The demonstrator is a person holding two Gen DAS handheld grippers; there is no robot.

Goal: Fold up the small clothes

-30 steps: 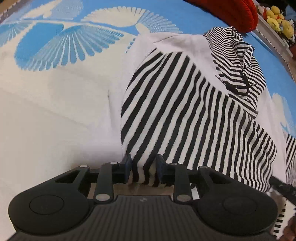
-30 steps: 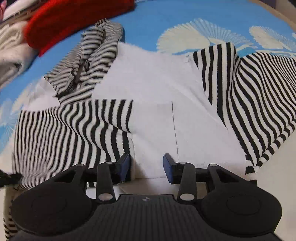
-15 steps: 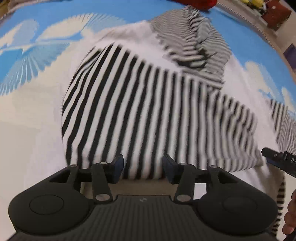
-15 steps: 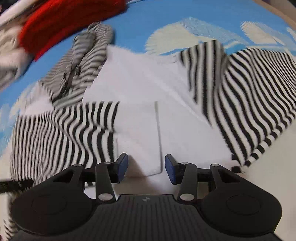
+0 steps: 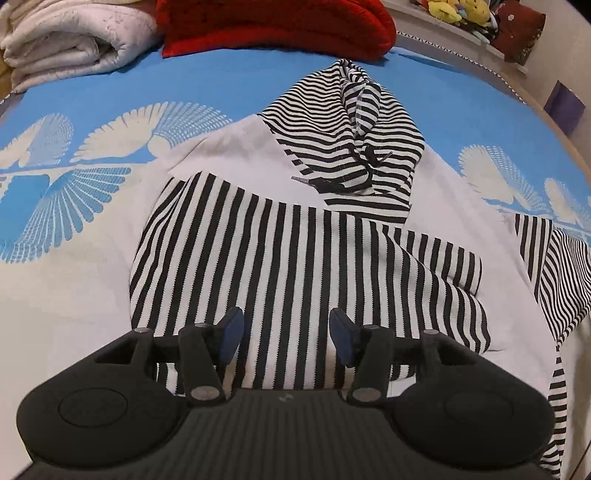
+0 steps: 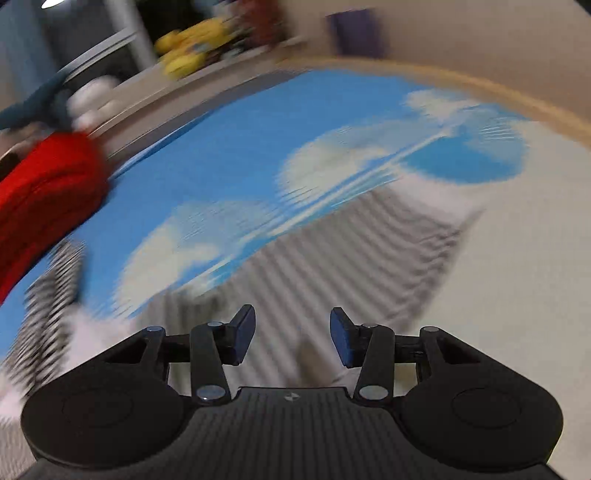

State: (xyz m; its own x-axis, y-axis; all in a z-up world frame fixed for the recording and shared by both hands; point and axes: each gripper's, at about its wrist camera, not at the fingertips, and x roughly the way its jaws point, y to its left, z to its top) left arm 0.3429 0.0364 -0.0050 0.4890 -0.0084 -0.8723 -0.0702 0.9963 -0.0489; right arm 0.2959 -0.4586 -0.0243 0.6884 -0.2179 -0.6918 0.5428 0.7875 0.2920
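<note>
A small white hoodie (image 5: 236, 147) with black-and-white striped sleeves and hood lies on a blue and white bedspread (image 5: 92, 92). One striped sleeve (image 5: 295, 258) is folded across the body. The hood (image 5: 351, 122) lies at the far end. The other striped sleeve (image 5: 554, 266) spreads out at the right. My left gripper (image 5: 286, 332) is open and empty, just above the folded sleeve's near edge. My right gripper (image 6: 291, 334) is open and empty; its view is blurred, over a striped sleeve (image 6: 351, 251).
A red cushion (image 5: 273, 26) and a folded white blanket (image 5: 70, 37) lie at the far end of the bed. Plush toys (image 5: 454, 9) sit on a ledge at the back right. The bed's wooden edge (image 5: 561, 125) runs along the right.
My left gripper has let go of the striped sleeve, opened and pulled back. My right gripper has swung right, away from the hoodie's white body, towards the other sleeve.
</note>
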